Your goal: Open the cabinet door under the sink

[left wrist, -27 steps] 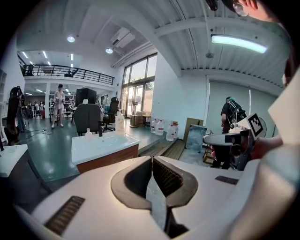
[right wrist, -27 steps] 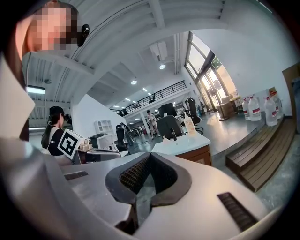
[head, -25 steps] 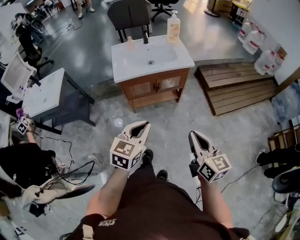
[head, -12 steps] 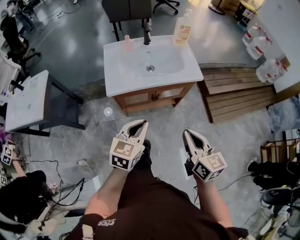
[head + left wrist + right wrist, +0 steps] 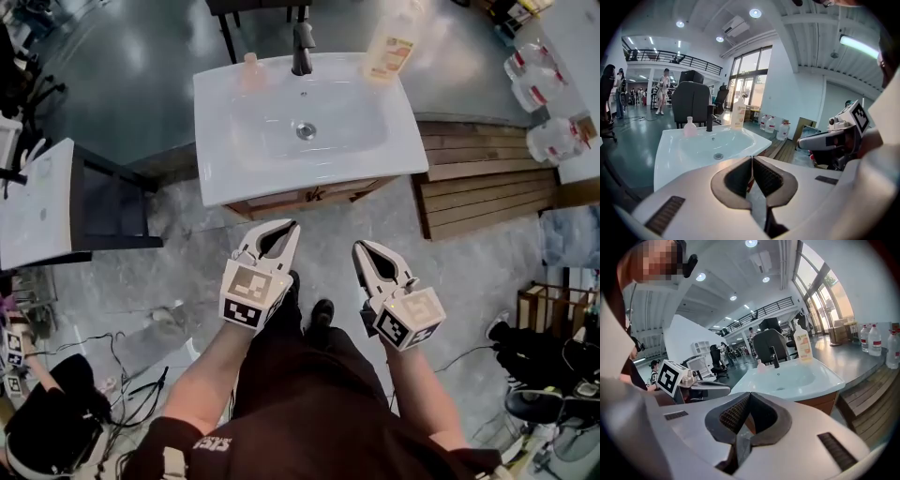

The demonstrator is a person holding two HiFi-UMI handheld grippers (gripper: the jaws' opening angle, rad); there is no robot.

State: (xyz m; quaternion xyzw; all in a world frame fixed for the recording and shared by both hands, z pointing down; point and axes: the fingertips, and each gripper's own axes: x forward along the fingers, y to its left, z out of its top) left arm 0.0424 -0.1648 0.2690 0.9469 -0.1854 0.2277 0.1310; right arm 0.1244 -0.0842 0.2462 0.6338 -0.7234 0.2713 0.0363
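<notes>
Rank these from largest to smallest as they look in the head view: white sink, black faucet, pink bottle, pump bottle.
1. white sink, by far the largest.
2. pump bottle.
3. black faucet and pink bottle: both are small and look about alike, so I leave them unranked.

Bare floor (image 5: 328,223) lies open in front of the cabinet (image 5: 319,195), wide enough for both hands to pass; the sink top (image 5: 234,155) juts out over the cabinet front and stands above any reach to it; at the left a table (image 5: 42,202) is near, with a strip of floor between; at the right a low wooden platform (image 5: 478,183) lies just beside the cabinet.
</notes>
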